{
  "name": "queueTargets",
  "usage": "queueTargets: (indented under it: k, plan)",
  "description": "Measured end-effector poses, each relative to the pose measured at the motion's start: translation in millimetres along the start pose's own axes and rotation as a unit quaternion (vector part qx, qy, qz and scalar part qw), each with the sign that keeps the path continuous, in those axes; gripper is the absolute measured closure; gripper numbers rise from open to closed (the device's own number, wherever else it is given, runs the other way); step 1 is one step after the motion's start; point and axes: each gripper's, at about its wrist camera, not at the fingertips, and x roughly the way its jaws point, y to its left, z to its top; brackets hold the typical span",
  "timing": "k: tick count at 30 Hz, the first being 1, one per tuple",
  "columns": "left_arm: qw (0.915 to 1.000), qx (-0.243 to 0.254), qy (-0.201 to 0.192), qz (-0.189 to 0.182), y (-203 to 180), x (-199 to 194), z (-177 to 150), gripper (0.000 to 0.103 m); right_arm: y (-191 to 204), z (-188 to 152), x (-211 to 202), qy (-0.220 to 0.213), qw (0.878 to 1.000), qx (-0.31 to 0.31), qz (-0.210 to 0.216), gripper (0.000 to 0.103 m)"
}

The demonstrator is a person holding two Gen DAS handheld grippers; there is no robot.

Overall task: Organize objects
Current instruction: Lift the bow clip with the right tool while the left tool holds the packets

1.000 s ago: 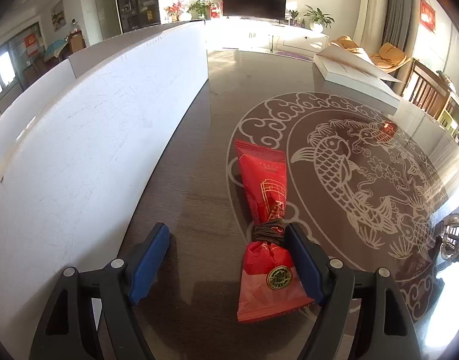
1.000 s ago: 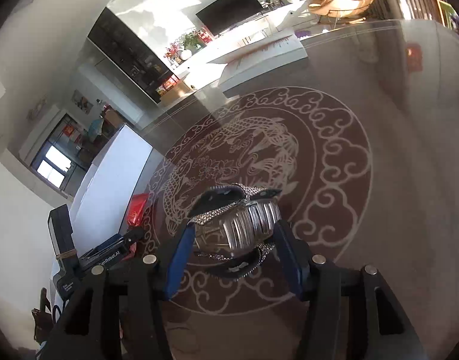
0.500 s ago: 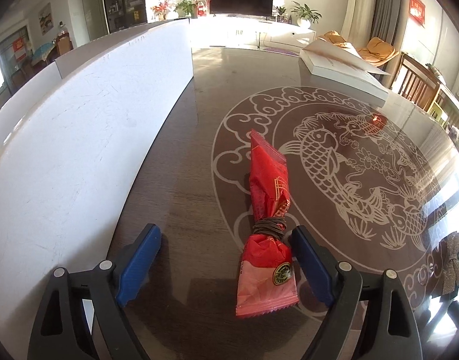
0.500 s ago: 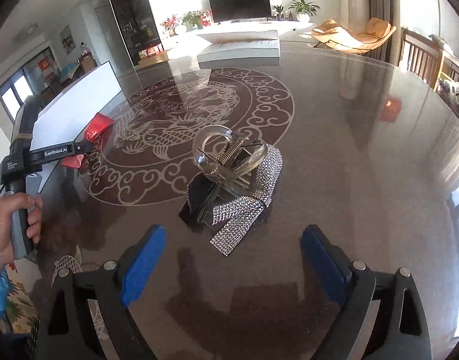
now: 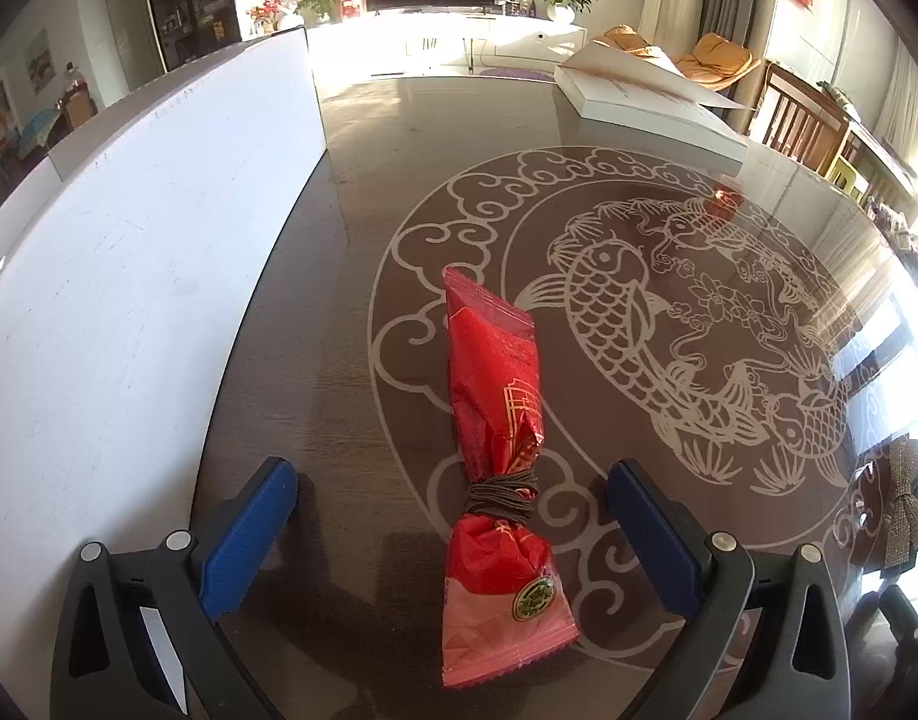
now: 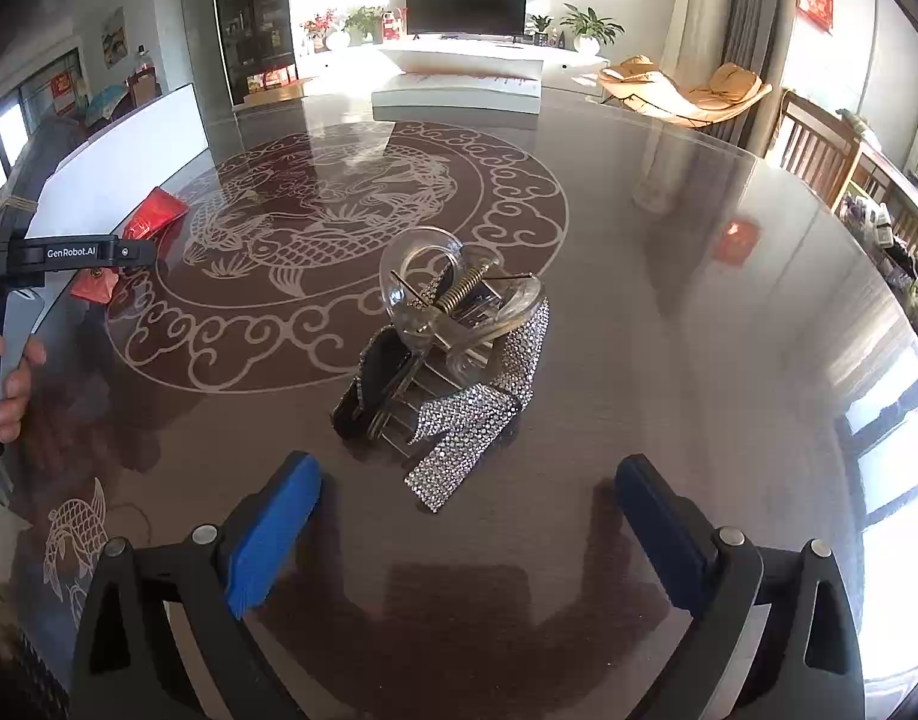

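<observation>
A red snack packet (image 5: 498, 468), tied round its middle with a brown elastic band (image 5: 502, 495), lies on the dark table between the blue fingers of my left gripper (image 5: 450, 516), which is open and not touching it. The packet also shows at the left of the right wrist view (image 6: 153, 217). A clear hair claw clip with a rhinestone bow (image 6: 453, 354) lies on the table just ahead of my right gripper (image 6: 468, 510), which is open and empty. The bow shows at the right edge of the left wrist view (image 5: 900, 504).
A tall white board (image 5: 129, 276) stands along the table's left side, close to the left gripper. A flat white box (image 5: 645, 105) lies at the far end. The glossy table (image 6: 669, 300) has a carp pattern. Wooden chairs (image 6: 819, 147) stand at the right.
My right gripper opened, set the hair clip down on the table and drew back from it. My left gripper stayed open and shifted so the packet lies centred between its fingers.
</observation>
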Motion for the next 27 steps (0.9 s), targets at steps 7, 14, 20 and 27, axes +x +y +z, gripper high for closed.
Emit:
queueTargets:
  k: [7, 14, 20, 27]
  plan:
    - [0.9998, 0.006, -0.017, -0.004, 2, -2, -5, 0.000, 0, 1, 1, 0.004, 1.000, 0.006, 0.002, 0.002]
    - [0.9998, 0.007, -0.017, -0.004, 2, -2, -5, 0.000, 0, 3, 2, 0.007, 1.000, 0.009, 0.001, 0.000]
    - [0.9999, 0.008, -0.005, -0.004, 2, -1, -2, 0.000, 0, 3, 2, 0.007, 1.000, 0.009, 0.001, 0.000]
    - [0.9986, 0.048, -0.002, -0.022, -3, -13, 5, 0.083, -2, 8, 1, 0.027, 0.999, 0.034, 0.017, 0.000]
